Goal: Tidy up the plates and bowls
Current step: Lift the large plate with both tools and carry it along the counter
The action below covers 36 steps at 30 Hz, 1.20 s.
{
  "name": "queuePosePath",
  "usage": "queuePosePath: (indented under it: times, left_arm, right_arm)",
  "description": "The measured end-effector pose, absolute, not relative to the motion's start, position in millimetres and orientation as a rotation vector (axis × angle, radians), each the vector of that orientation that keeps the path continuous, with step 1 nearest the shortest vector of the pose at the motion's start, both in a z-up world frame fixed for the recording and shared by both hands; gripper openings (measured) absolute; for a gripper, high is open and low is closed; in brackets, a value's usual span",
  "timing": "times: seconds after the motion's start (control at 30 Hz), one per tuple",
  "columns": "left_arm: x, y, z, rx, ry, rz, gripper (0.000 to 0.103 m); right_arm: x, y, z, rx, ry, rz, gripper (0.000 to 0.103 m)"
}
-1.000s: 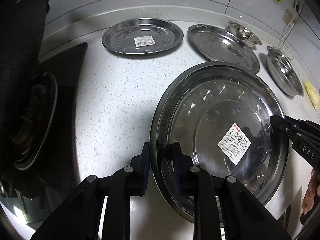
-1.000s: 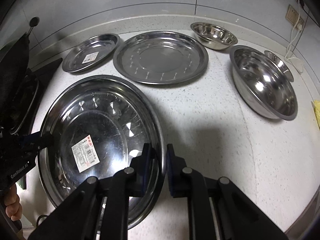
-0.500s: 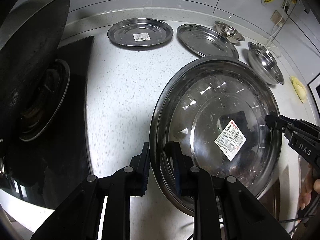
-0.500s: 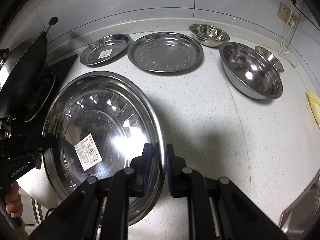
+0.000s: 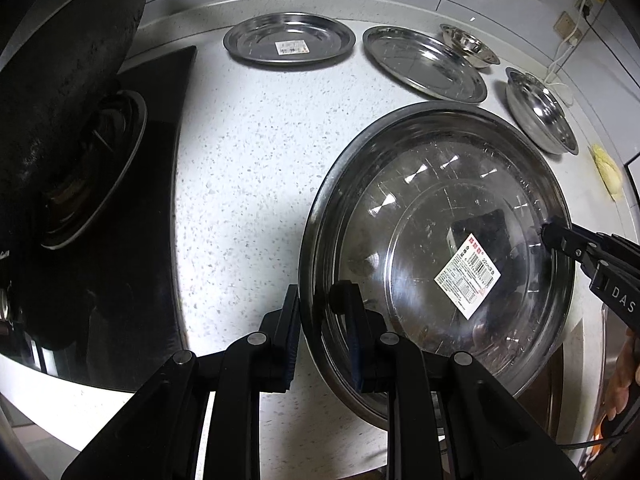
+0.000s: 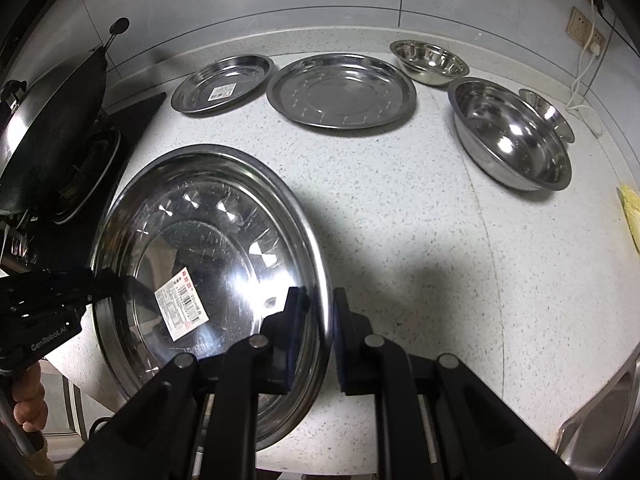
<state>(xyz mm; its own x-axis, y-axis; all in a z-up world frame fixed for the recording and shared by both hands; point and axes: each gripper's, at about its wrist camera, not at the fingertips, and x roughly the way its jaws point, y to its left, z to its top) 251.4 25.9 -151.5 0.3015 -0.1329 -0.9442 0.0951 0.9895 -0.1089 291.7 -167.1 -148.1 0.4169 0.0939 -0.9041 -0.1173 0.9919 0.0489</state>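
Left claw [image 5: 316, 336] and right claw [image 6: 320, 336] each pinched rim of big plate [image 5: 440, 240], held above worktop [image 6: 400, 240]. Two plates, three bowls lay unstacked behind; sorting hardly begun.

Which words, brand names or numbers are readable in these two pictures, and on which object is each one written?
"DAS": on the right gripper; letters cut off by the picture's edge.
"GenRobot.AI": on the left gripper.
"22cm": on the sticker inside the large plate held by both grippers; its barcode and other print are too small to read.
Label on the small plate: too small to read.
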Motion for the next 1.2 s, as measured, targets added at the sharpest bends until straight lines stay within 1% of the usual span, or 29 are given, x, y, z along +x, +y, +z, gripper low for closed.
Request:
queuePosePath:
  times: [0.33,0.53,0.7,0.87,0.97,1.03,1.2]
  left_arm:
    - [270,5,-156,-0.042,1.271,-0.038,0.017]
    - [270,4,-169,-0.084,1.308,0.045,0.017]
    - [270,6,-178,-0.063,1.312,0.059,0.017]
    - [268,16,-177,-0.068,1.307,0.034,0.016]
    - [263,23,-178,-0.059,1.302,0.023,0.013]
    - [261,25,-177,-0.062,1.304,0.015,0.012]
    - [248,34,-166,-0.09,1.292,-0.008,0.011]
  right_arm:
    - [311,-194,-166,0.0,1.171,0.254,0.014]
    - [316,-199,-177,0.002,1.203,0.347,0.014]
    - [319,-198,-187,-0.009,1.227,0.367,0.014]
    - [308,-186,-195,-0.021,1.253,0.353,0.014]
    - [301,-180,-196,-0.032,1.255,0.332,0.014]
    - [298,-177,-196,-0.025,1.257,0.322,0.011]
    - [286,-171,-183,-0.017,1.243,0.314,0.011]
